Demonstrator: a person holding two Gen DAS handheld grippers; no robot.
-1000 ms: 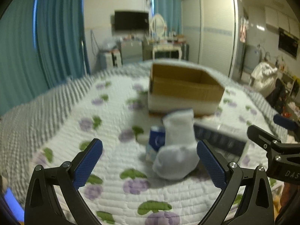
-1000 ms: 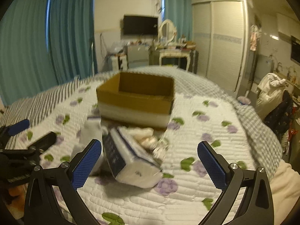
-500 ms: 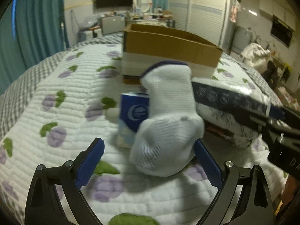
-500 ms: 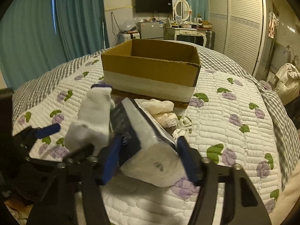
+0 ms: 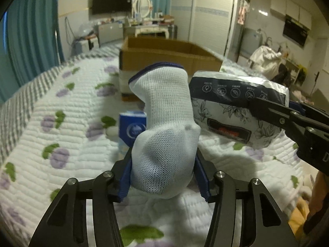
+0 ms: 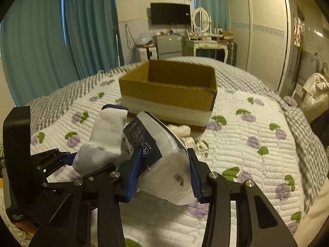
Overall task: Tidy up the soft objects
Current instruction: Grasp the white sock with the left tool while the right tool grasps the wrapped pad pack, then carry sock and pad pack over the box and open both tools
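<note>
The left claw (image 5: 164, 177) grips a white sock (image 5: 164, 131) above the quilted bed (image 5: 61, 135). Beside it, the right claw (image 6: 164, 173) clamps a tissue pack (image 6: 162, 156). The open cardboard box (image 6: 170, 90) sits beyond both.

Black hand-held gripper (image 5: 164, 177), blue ribbed pads (image 5: 125, 182), silver screws

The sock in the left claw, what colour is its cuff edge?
Dark blue trim on the white mesh sock; clearest in the left wrist view.

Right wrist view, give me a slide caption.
Right tongs grip a white-and-navy plastic tissue pack before an open brown cardboard box.
</note>
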